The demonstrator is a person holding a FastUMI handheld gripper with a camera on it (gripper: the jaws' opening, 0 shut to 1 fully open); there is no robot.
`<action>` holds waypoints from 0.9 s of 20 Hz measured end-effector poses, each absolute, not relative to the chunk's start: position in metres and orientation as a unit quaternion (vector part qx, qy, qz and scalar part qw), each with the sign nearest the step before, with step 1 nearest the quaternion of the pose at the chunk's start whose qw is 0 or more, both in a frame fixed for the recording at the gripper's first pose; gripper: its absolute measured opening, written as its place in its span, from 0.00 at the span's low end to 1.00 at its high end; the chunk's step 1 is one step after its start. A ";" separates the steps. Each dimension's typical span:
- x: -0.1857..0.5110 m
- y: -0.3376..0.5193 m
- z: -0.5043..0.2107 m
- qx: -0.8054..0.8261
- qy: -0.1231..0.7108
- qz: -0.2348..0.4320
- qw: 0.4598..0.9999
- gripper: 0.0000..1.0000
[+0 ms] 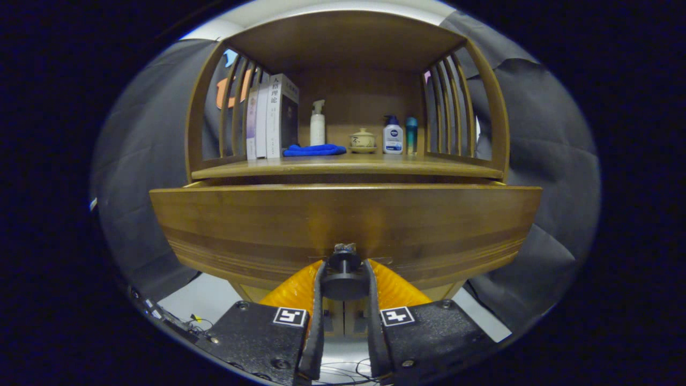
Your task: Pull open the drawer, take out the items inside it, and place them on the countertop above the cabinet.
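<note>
Wooden drawer [343, 225] fronts the fingers [320, 300] clamping its knob [344, 273], blue cloth [314, 150] on countertop [429, 167].

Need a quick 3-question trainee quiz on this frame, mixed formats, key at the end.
1. True or false: the tool has its fingers closed on the drawer knob.
2. Multiple choice: the blue cloth on the countertop lies (A) in front of the white pump bottle, next to the books; (B) draped over the lidded ceramic cup; (C) inside the drawer.
3. Fill in: the drawer front stands ____ of the cabinet.

Key: 1 true; 2 A; 3 pulled out.
</note>
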State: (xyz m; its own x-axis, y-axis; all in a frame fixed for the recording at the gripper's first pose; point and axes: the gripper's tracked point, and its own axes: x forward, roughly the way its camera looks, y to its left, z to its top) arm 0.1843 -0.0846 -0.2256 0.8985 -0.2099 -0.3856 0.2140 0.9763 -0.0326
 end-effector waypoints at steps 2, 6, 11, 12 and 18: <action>0.165 -0.082 -0.228 0.010 0.201 -0.106 0.974 0.37; 0.131 -0.074 -0.225 0.011 0.208 -0.098 0.973 0.37; 0.136 -0.074 -0.233 0.018 0.219 -0.082 0.972 0.37; 0.135 -0.074 -0.234 0.017 0.222 -0.078 0.972 0.37; 0.133 -0.074 -0.232 0.012 0.231 -0.077 0.970 0.37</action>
State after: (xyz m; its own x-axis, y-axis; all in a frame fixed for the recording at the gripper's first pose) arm 0.1326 -0.0738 -0.2323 0.8816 -0.1435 -0.4497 0.1544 0.9879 -0.0127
